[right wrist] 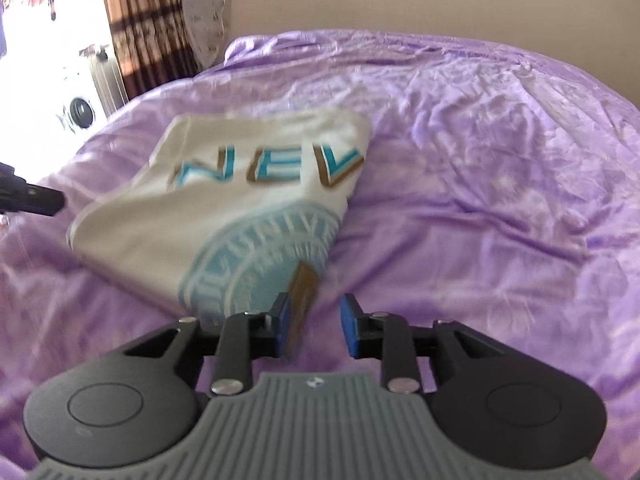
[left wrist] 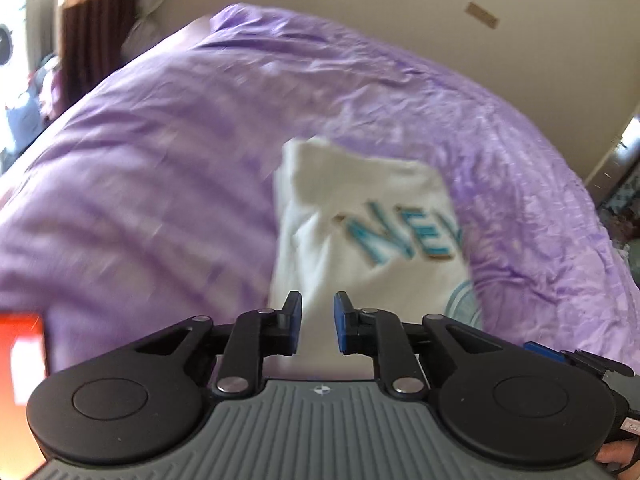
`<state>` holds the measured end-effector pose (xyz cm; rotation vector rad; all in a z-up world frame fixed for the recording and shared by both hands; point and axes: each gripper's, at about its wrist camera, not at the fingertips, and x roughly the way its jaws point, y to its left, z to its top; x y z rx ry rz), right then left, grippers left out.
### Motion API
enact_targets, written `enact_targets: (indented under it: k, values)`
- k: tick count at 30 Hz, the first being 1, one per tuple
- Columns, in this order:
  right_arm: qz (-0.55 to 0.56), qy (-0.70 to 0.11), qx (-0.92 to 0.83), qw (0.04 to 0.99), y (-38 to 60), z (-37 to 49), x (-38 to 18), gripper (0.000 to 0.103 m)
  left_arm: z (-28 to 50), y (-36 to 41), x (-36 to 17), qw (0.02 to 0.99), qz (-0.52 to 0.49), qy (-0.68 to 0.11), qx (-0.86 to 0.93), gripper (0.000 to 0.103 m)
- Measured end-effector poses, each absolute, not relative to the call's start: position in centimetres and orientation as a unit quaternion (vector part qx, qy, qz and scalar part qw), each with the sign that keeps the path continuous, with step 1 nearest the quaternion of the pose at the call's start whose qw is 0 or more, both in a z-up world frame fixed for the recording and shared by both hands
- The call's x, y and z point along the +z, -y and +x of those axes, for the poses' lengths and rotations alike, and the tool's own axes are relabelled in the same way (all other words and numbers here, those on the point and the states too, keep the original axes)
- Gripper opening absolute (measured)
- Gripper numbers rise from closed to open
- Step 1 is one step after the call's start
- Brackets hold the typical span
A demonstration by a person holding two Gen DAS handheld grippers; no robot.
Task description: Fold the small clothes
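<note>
Now, from the left wrist view, the left hand-held gripper (left wrist: pixel 317 322) hangs with its jaws apart and empty, just over the near edge of the white shirt (left wrist: pixel 360 240), soft cotton with teal lettering, lying on the bed (left wrist: pixel 160 140) in crinkled purple satin. From the right wrist view, the right hand-held gripper (right wrist: pixel 316 326) is parted too, gripping nothing, at the shirt's near corner. It looks already folded into a narrow panel; next likely comes pinching the hem for a crosswise fold.
</note>
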<state>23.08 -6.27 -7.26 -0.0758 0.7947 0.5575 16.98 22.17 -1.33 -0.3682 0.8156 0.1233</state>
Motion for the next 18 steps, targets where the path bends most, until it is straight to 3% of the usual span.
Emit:
enact_targets:
  k: [7,9,11,18]
  values:
    - [0.006,-0.359,0.304,0.882,3.6,26.4,-6.2,0.033,22.9,-20.4,-3.0,0.914,-0.129,-0.382,0.031,0.018]
    - [0.022,-0.368,0.307,0.878,3.1,27.5,-6.8,0.033,24.3,-20.8,-4.3,0.906,-0.132,-0.399,0.043,0.014]
    - [0.034,-0.38,0.303,0.873,2.9,28.4,-7.7,0.033,25.2,-21.7,-5.9,0.901,-0.129,-0.409,0.061,0.004]
    - [0.066,-0.419,0.296,0.856,4.1,30.2,-10.4,0.042,25.0,-24.2,-7.3,0.89,-0.141,-0.423,0.095,0.004]
